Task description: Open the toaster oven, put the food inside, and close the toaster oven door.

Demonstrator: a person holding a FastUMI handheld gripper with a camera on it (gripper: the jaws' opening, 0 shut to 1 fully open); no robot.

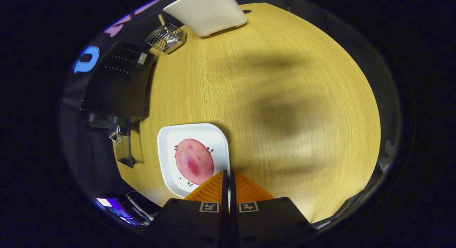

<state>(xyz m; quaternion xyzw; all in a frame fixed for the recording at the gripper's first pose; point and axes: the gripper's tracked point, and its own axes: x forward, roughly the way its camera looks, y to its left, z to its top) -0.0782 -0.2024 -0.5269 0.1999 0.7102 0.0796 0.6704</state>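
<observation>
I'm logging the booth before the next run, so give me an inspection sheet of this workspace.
Surface: wooden table, shadowed, no spills seen.
Job's things: pink round food on white square plate; black toaster oven beyond, door appears down.
Clutter: wire rack and cream tray at far edge.
Grippers: claw with fingers together, at the plate's rim; grip on it unclear.
Cables: nothing seen.
Surroundings: dark booth wall.

Gripper (pixel 227 176): ribbed jaws closed together, apparently square-coded tags behind.
</observation>
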